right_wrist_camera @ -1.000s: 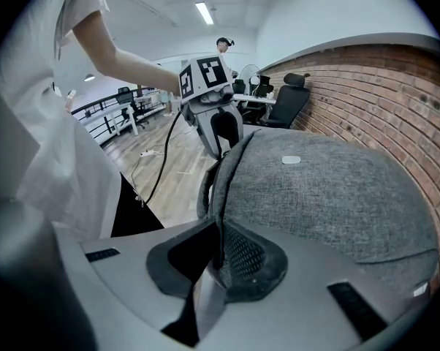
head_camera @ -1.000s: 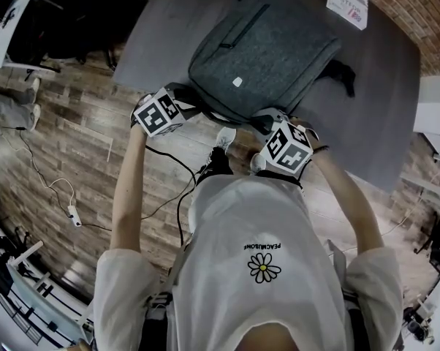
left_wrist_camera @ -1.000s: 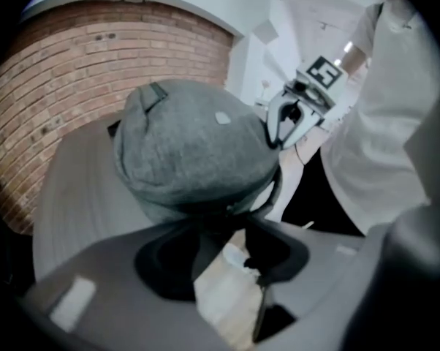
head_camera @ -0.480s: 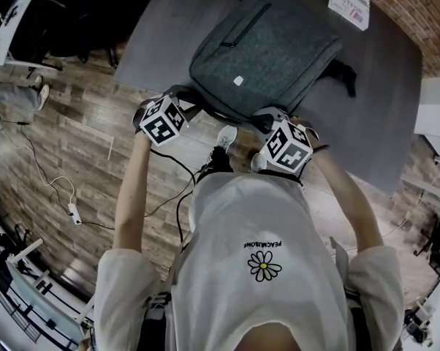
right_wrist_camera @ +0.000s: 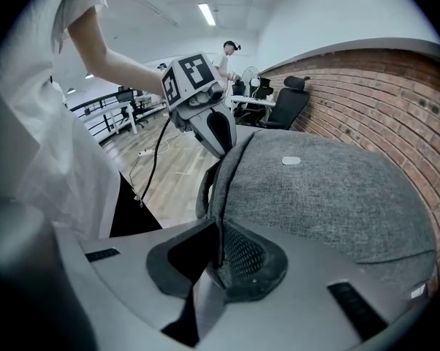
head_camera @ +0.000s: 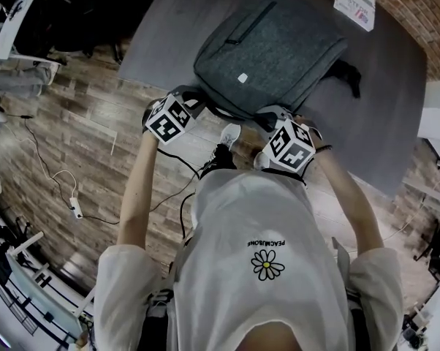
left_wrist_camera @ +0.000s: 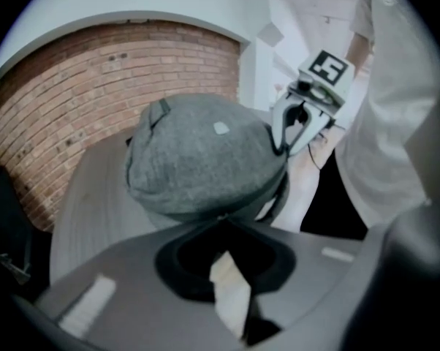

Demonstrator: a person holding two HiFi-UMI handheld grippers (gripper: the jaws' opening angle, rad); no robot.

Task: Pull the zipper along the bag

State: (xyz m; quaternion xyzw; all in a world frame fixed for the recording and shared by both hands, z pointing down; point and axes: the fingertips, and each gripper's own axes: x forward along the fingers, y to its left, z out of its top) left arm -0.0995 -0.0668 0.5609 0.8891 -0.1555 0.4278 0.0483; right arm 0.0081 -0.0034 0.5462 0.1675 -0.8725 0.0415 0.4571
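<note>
Grey felt-like bag (head_camera: 271, 46), rounded corners, smooth dark table (head_camera: 395, 123), brick wall (left_wrist_camera: 96, 86)

Grey table (head_camera: 165, 39); brick wall (head_camera: 419, 6); plank floor (head_camera: 81, 123)

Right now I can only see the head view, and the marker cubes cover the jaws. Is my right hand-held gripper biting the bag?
Observer: Yes. In the right gripper view the right hand-held gripper is shut on the near edge of the gray bag, and that edge runs down between its jaws.
Operator: What about my left one?
Observer: The left hand-held gripper has just been closing its jaws, and the tips meet on the bag's rim. Which bit they pinch is too small to tell.
Operator: Is anybody close by?
Observer: No. A person stands far off, near the office chairs.
</note>
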